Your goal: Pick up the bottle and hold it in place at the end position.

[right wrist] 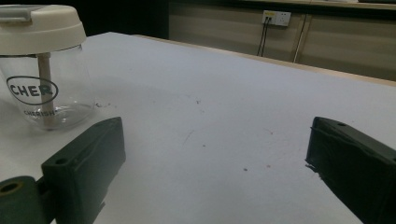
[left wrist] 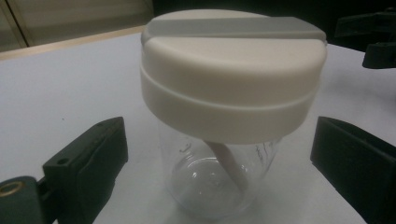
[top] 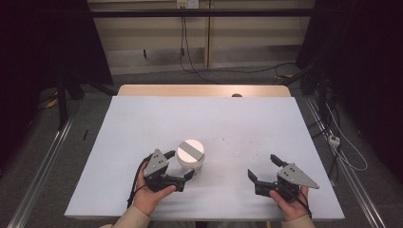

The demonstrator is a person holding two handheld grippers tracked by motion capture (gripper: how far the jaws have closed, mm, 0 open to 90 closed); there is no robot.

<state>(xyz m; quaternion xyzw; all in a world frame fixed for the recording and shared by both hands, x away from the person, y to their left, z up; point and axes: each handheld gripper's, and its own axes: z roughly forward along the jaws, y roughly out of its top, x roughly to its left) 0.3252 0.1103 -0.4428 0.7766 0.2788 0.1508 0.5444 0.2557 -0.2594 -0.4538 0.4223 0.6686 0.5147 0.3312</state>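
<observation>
A clear jar point(top: 191, 158) with a cream lid and a grey strip across the top stands upright on the white table point(top: 228, 123). My left gripper point(top: 179, 164) is open, its jaws on either side of the jar, apart from the glass. In the left gripper view the jar point(left wrist: 219, 177) stands between the two jaws, and a pale stick hangs inside it. My right gripper point(top: 265, 168) is open at the front right, with nothing between its jaws. In the right gripper view the jar point(right wrist: 44, 79) is at the far left, with black lettering on the glass.
The table's front edge lies just under both hands. A wooden strip point(top: 204, 90) borders the far edge. Cables point(top: 190, 61) run on the floor behind, and metal rails point(top: 43, 161) flank both sides. Small specks point(right wrist: 245, 169) dot the table surface.
</observation>
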